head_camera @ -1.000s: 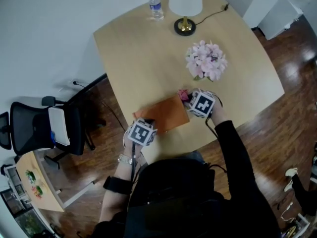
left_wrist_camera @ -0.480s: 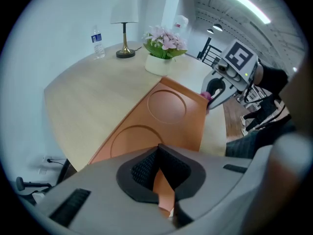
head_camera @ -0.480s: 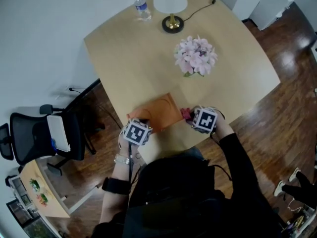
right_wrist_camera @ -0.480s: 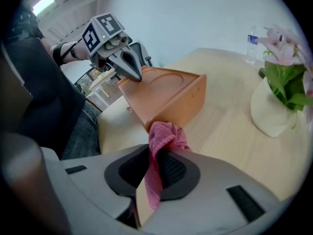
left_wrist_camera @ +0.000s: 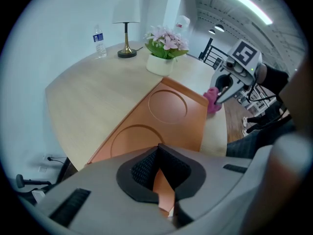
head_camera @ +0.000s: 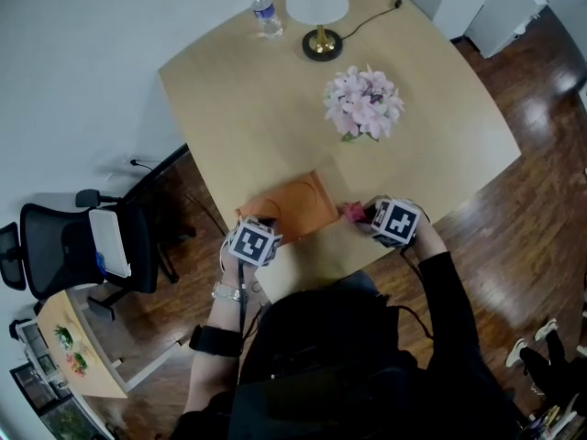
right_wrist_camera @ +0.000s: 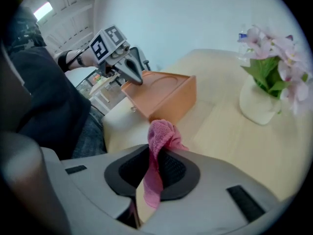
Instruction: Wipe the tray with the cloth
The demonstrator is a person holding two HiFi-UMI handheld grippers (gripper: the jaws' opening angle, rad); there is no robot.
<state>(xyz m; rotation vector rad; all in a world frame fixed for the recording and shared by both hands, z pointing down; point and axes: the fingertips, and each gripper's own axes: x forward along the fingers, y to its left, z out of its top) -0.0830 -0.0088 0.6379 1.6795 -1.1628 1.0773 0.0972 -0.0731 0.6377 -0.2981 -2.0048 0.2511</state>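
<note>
An orange tray with two round recesses lies near the table's front edge. My left gripper is shut on the tray's near left rim, which runs up between its pads. My right gripper is shut on a pink cloth, just off the tray's right end and a little above the table. In the right gripper view the cloth bunches above the jaws and hangs down between them, with the tray and the left gripper beyond it. The left gripper view shows the right gripper holding the cloth beside the tray's far corner.
A white pot of pink flowers stands mid-table behind the tray. A lamp and a water bottle stand at the far edge. An office chair is on the floor to the left. The table edge runs just in front of both grippers.
My right gripper has carried the cloth off the tray's right end, rightward and toward me. The left gripper has kept its hold on the tray rim.
</note>
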